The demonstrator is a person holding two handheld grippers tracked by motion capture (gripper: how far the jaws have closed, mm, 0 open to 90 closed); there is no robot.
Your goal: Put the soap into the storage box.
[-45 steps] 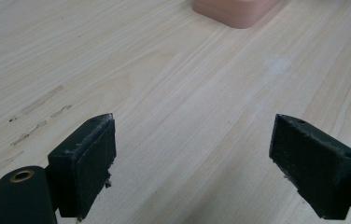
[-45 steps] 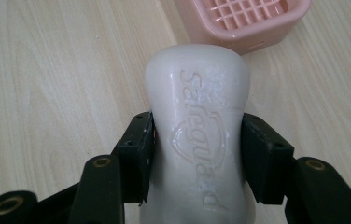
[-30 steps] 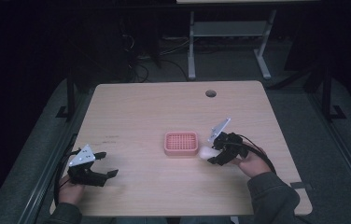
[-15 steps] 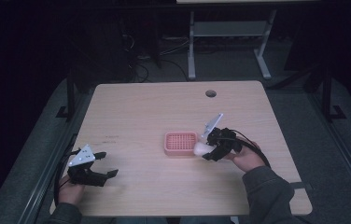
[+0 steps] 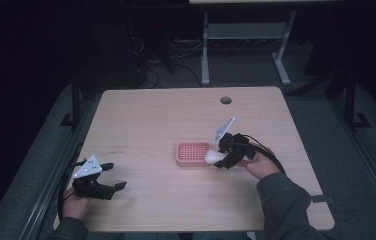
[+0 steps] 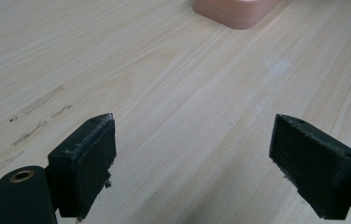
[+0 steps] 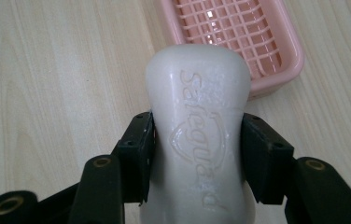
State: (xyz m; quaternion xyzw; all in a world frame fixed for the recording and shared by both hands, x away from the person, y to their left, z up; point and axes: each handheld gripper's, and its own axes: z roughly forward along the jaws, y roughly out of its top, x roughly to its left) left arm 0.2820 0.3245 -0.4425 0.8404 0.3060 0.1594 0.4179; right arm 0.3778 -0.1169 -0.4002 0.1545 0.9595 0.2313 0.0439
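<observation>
A cream-white soap bar (image 7: 197, 135), embossed with a raised brand script and shield outline, is seen against a pale wood-grain worktop (image 7: 47, 93). The soap dish (image 7: 239, 32) is coloured salmon pink and patterned with a square grid. Both grippers are finished in matte black, the right gripper (image 7: 197, 154) and the left gripper (image 6: 192, 163) alike.

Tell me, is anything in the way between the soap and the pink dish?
No. The right gripper holds the white soap bar right beside the pink soap dish, whose slotted tray lies bare. Only bare wooden table lies between them.
</observation>
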